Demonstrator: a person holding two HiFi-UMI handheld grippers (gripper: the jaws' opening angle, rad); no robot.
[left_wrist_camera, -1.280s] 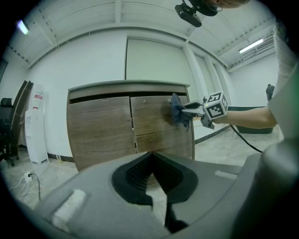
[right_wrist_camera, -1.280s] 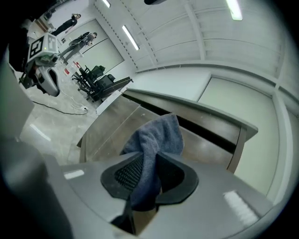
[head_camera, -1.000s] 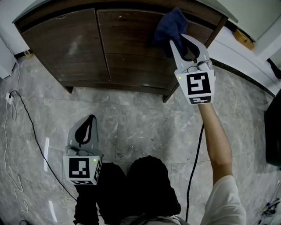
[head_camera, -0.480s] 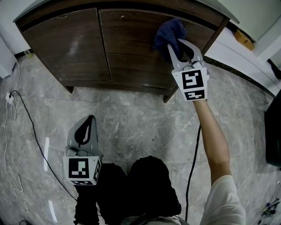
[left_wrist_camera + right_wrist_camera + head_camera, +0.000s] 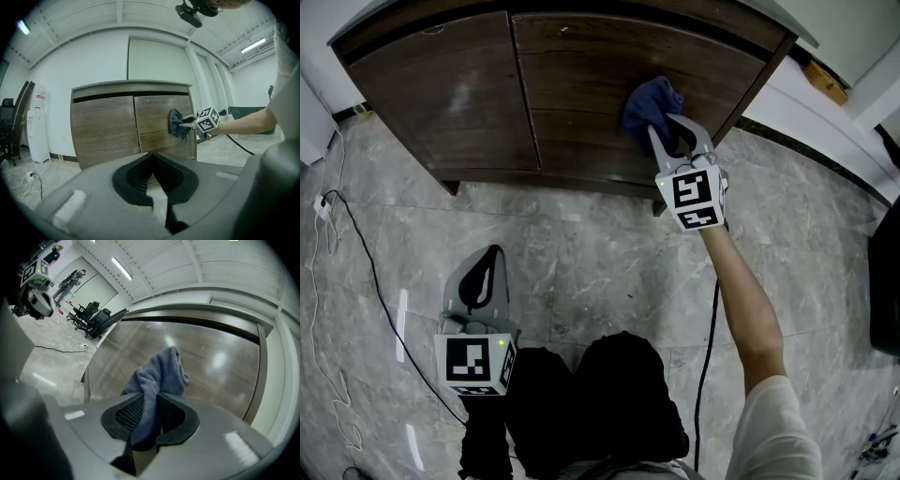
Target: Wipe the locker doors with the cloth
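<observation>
A dark wooden locker with two doors stands ahead; its left door (image 5: 441,94) and right door (image 5: 600,66) are both closed. A blue cloth (image 5: 647,103) is pressed against the lower part of the right door (image 5: 206,357), and my right gripper (image 5: 667,129) is shut on the blue cloth (image 5: 157,376). In the left gripper view the cloth (image 5: 177,125) shows against the right door (image 5: 159,124). My left gripper (image 5: 487,264) hangs low over the floor, well back from the locker, shut with nothing in it (image 5: 157,180).
Grey marble floor (image 5: 581,262) lies in front of the locker. A black cable (image 5: 356,253) trails over the floor at left, another cable (image 5: 708,347) runs beside my right arm. The person's dark-trousered legs (image 5: 609,394) are below. A white wall base (image 5: 825,122) runs at right.
My right gripper has slid the cloth down the right door, from near its top to its lower part. The left gripper has not moved.
</observation>
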